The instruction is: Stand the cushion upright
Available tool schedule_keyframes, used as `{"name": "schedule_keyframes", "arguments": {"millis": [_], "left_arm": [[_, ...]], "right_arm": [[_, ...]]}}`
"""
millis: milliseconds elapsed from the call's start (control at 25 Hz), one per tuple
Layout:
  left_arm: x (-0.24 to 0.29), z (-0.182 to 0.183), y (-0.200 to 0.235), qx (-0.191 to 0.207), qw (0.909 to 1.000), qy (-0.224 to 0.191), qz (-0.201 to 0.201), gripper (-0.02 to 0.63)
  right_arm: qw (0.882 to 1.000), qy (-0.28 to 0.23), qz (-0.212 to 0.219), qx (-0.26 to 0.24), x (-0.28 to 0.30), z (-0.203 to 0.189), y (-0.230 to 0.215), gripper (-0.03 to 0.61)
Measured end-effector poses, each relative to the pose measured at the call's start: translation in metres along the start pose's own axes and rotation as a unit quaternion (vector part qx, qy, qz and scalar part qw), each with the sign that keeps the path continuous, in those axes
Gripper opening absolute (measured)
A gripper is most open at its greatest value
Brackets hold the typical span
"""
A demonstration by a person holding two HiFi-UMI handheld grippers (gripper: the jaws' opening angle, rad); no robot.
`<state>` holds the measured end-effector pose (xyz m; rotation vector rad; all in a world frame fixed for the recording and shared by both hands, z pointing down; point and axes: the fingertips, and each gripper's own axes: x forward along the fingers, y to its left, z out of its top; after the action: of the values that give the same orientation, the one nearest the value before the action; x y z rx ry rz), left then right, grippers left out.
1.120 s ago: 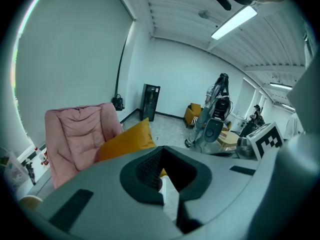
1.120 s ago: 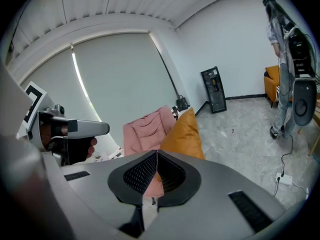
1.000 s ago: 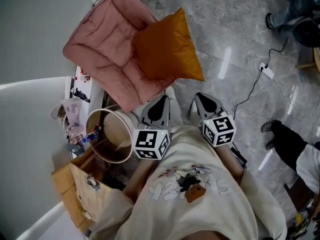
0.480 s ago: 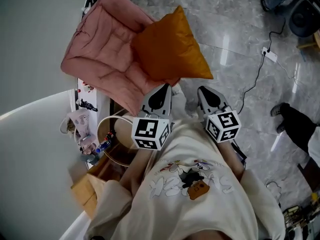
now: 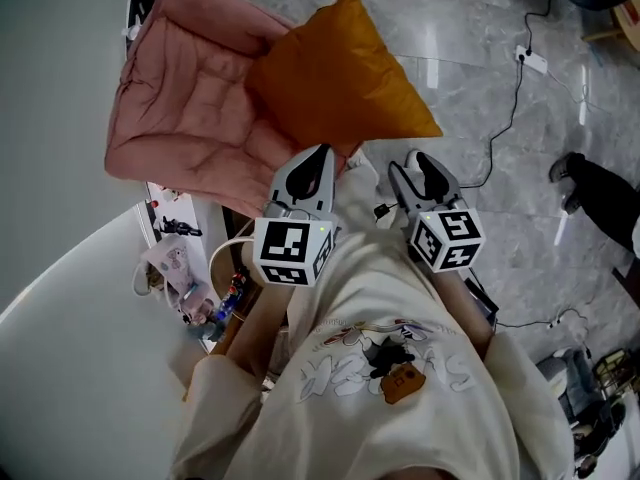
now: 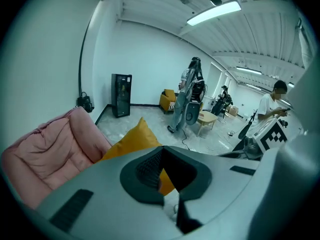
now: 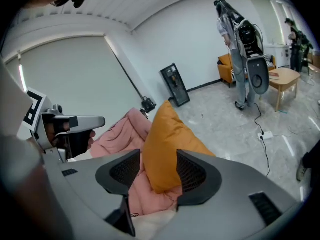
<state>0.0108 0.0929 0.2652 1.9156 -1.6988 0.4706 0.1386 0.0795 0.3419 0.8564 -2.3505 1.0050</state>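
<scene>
An orange cushion [image 5: 335, 78] rests on edge on a pink padded chair [image 5: 190, 98], one corner pointing up. In the head view both grippers sit just short of the cushion's lower edge. My left gripper [image 5: 318, 156] is shut with nothing in it; its closed jaws [image 6: 161, 156] point at the orange cushion [image 6: 132, 136]. My right gripper [image 5: 415, 163] is opening. In its own view the right gripper [image 7: 159, 170] frames the orange cushion [image 7: 165, 134], which lies beyond the pads and untouched. The pink chair [image 7: 117, 134] shows behind it.
A white power strip [image 5: 532, 61] with a black cable lies on the grey marble floor at right, near someone's legs [image 5: 590, 183]. A shelf with small figurines [image 5: 180, 268] stands left of me. A black cabinet [image 6: 121, 88] and low wooden table [image 6: 206, 118] stand further back.
Both grippers have come closer to the orange cushion's lower edge. The right gripper's jaws, closed before, now stand apart. The left gripper stays shut.
</scene>
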Motion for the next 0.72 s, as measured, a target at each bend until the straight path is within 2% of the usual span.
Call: {"name": "schedule_keyframes", "arguments": {"millis": [240,720], "left_arm": [[0.022,0.001,0.020,0.045,0.9983,0.013,-0.036,0.005],[0.068,-0.003,0.066,0.089,0.9942,0.048,-0.037,0.018]], "right_arm": [[0.999,-0.009,-0.020,0.047,0.015,-0.014,0.006,0.241],[0.983,-0.050,-0.051,0.169,0.047,-0.029,-0.010,0.298]]}}
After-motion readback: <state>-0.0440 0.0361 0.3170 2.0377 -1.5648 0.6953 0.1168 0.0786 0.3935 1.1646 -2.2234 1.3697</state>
